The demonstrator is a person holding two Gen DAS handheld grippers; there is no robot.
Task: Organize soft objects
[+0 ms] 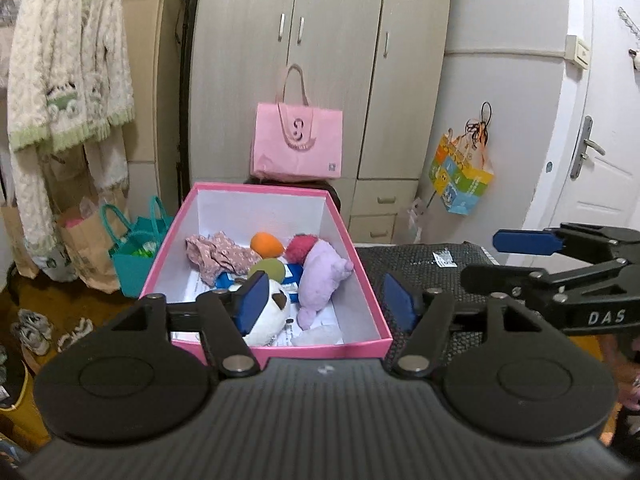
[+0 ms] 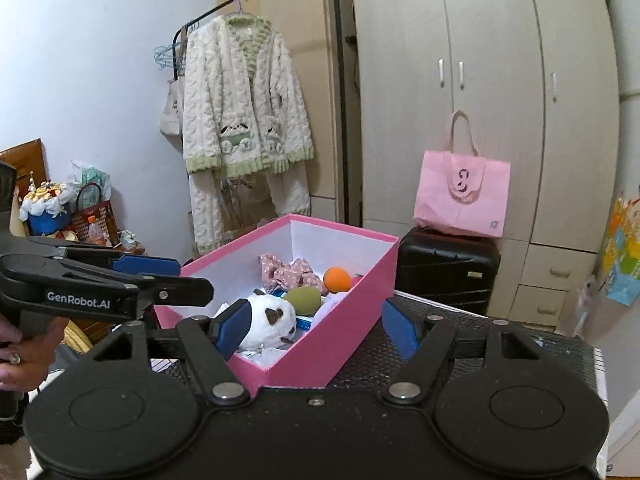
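A pink box (image 1: 362,272) with a white inside stands on a dark table; it also shows in the right wrist view (image 2: 348,312). In it lie a white plush (image 1: 268,316) with brown patches, a purple plush (image 1: 320,276), a red fluffy toy (image 1: 300,246), an orange ball (image 1: 266,244), a green ball (image 1: 268,270) and a flowered cloth (image 1: 220,256). My left gripper (image 1: 326,300) is open and empty over the box's near end. My right gripper (image 2: 314,326) is open and empty beside the box's near corner; it shows at the right of the left wrist view (image 1: 500,260).
A pink tote bag (image 1: 298,142) sits on a black suitcase (image 2: 448,272) before the wardrobe (image 1: 332,60). A fleece robe (image 2: 244,136) hangs on a rack. Bags (image 1: 136,248) and shoes (image 1: 36,330) lie on the floor at left. A door (image 1: 600,120) is at right.
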